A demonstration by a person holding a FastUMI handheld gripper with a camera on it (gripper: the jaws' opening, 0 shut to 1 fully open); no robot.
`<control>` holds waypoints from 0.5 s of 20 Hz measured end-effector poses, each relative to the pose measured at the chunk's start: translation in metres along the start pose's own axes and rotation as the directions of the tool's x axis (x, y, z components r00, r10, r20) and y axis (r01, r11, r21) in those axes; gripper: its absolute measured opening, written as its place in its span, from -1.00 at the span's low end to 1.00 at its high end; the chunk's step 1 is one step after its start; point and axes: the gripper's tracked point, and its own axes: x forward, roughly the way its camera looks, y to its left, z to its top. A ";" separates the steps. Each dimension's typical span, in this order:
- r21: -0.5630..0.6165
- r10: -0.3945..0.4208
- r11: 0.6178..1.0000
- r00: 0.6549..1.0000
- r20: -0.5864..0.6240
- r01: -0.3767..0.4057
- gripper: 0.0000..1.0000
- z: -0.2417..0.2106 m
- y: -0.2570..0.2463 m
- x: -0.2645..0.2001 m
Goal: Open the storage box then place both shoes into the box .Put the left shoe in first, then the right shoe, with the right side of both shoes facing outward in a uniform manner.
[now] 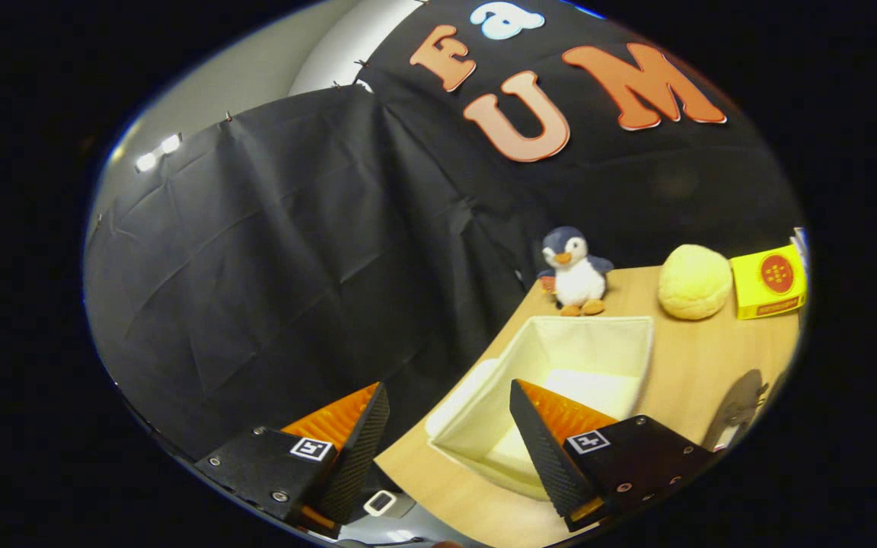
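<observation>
A cream fabric storage box (592,326) stands open on the wooden table (701,358), and its pale inside holds nothing that I can see. My gripper (448,387) is open, held above the table's edge at the near left corner of the box, with nothing between its fingers. One finger overlaps the box's near side and the other hangs out over the black cloth. A flat white piece (463,394), perhaps the lid, lies against the box's left wall. A grey curved object (738,401), possibly a shoe, shows partly to the right of the box.
Beyond the box stand a penguin plush toy (575,272), a round yellow plush (694,281) and a yellow carton (770,281). Black cloth drapes down past the table's left edge. A small white buckle-like part (380,502) sits below the fingers.
</observation>
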 end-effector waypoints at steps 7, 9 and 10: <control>-0.015 -0.291 0.956 0.955 0.056 0.292 0.94 -0.002 -0.124 -0.070; -0.017 -0.367 0.930 0.929 0.041 0.368 0.95 -0.011 -0.157 -0.086; -0.019 -0.399 0.916 0.916 0.030 0.400 0.95 -0.017 -0.172 -0.094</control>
